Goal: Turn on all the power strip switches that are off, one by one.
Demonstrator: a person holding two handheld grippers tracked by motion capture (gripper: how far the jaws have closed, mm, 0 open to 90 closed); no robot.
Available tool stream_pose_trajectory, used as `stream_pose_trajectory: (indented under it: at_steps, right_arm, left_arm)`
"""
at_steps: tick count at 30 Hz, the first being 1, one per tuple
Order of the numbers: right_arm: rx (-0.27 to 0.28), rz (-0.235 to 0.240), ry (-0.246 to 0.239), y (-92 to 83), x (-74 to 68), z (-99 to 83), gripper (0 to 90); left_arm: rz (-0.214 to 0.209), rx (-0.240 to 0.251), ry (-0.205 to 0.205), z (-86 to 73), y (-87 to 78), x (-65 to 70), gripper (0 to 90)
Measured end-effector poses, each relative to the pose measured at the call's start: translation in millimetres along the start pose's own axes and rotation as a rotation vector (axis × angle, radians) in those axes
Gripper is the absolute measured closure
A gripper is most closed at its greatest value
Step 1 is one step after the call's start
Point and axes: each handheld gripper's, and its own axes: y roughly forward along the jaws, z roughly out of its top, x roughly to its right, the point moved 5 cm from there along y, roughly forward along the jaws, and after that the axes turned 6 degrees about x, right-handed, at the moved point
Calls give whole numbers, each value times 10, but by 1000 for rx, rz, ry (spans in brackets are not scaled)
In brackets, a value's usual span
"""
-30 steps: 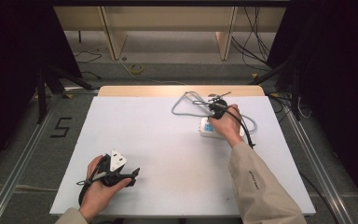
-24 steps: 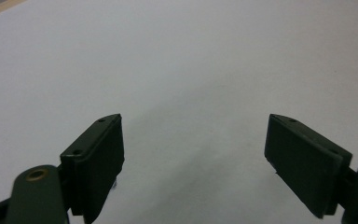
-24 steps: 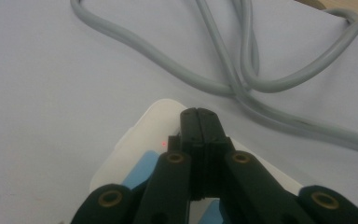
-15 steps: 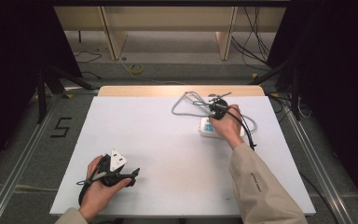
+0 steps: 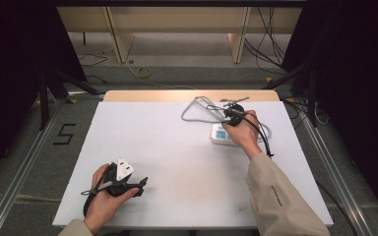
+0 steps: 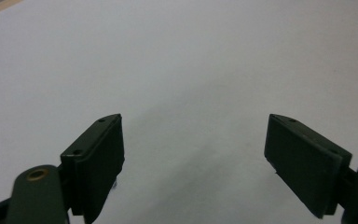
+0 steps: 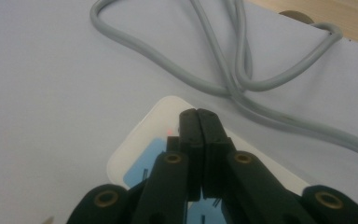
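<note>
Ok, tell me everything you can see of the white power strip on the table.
The power strip is a flat white block with rounded corners and a light blue panel on top, plastic by its look. It lies flat on the white table, right of the middle, toward the far edge. A small red light glows near its end. Its grey cable loops behind it toward the table's far edge. The right gripper, jaws closed together, is poised over its top; actual contact cannot be told.
</note>
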Motion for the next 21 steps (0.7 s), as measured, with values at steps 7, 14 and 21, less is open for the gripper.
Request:
stream_pose_trajectory:
  at_steps: [7, 14, 21]
  right_arm:
    - [4, 17, -7, -73, -17, -67, 887]
    - [4, 34, -13, -145, -52, -153, 854]
    - [20, 53, -15, -268, -62, -288, 803]
  left_arm:
    - [1, 1, -4, -1, 3, 1, 198]
    - [0, -3, -3, -4, 1, 2, 199]
    - [-1, -5, -4, -8, 8, 6, 199]
